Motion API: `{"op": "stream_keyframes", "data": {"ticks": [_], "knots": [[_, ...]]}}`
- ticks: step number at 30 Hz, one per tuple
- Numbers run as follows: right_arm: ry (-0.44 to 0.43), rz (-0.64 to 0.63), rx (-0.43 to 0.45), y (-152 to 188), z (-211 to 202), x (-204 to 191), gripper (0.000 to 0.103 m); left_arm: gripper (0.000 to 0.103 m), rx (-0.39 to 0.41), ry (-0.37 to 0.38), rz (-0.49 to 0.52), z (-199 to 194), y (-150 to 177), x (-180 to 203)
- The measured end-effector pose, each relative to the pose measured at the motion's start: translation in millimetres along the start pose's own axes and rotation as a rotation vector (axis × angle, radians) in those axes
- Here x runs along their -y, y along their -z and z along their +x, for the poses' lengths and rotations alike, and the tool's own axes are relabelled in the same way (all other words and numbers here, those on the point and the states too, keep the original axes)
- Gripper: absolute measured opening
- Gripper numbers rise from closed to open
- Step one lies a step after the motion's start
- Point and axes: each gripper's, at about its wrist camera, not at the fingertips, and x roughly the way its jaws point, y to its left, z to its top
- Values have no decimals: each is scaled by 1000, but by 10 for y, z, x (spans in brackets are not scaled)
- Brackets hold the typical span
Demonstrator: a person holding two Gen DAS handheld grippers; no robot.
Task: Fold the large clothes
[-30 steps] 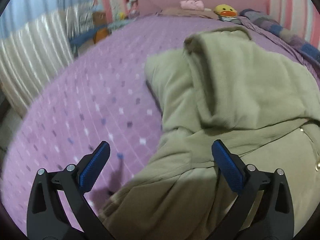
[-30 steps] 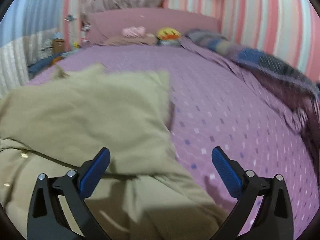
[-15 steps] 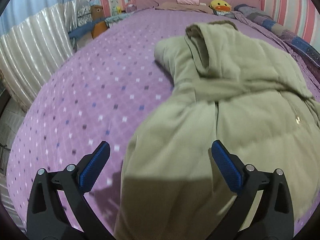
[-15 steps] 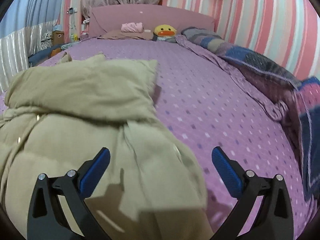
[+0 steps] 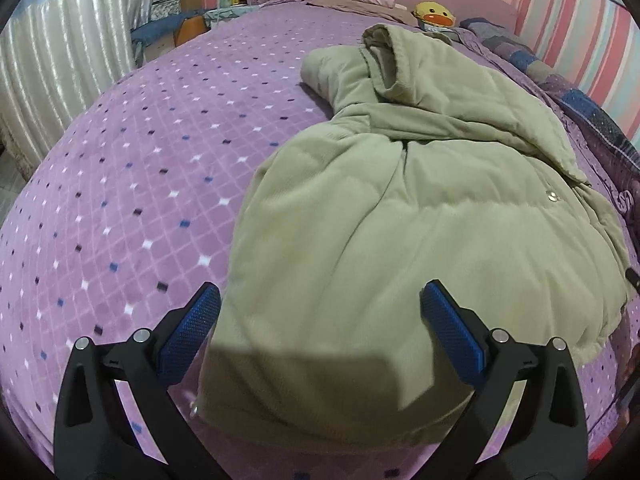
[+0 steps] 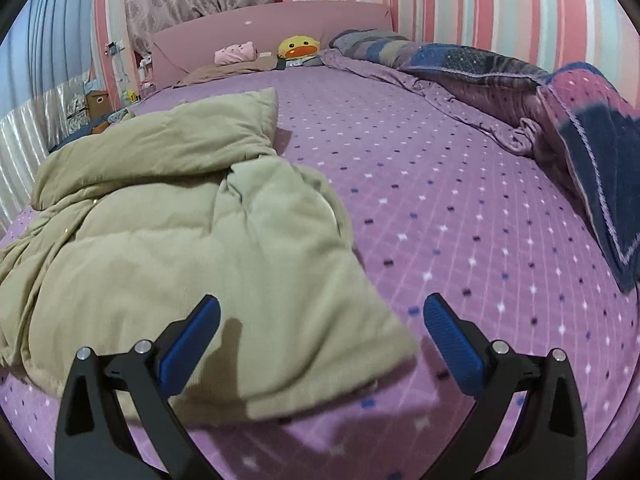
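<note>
A bulky khaki padded jacket [image 5: 420, 208] lies rumpled on a purple dotted bed cover [image 5: 132, 184], its collar end toward the headboard and its hem toward me. My left gripper [image 5: 320, 332] hangs open above the jacket's near hem, with nothing between its blue pads. In the right wrist view the same jacket [image 6: 188, 248] fills the left half over the bed cover [image 6: 460, 208]. My right gripper [image 6: 322, 334] is open above the jacket's near right corner, holding nothing.
A crumpled navy and purple quilt [image 6: 560, 112] runs along the bed's right side. A yellow duck plush [image 6: 299, 47] and a pink item [image 6: 236, 53] rest by the pink headboard. Boxes [image 5: 188, 8] and a pale curtain [image 5: 60, 56] stand beyond the left edge.
Both grippers have pulled back toward the foot of the bed and risen. More of the jacket shows now, including its near hem. Both stayed open.
</note>
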Motion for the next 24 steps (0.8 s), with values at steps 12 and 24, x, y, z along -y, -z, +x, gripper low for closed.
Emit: {"op": "stream_keyframes", "data": {"ticks": [12, 24], "knots": [[-12, -33, 36, 303, -185, -23, 101, 100, 34, 10, -10, -80, 33, 40], [14, 9, 58, 411, -331, 86, 101, 100, 42, 27, -36, -170, 205, -172]]}}
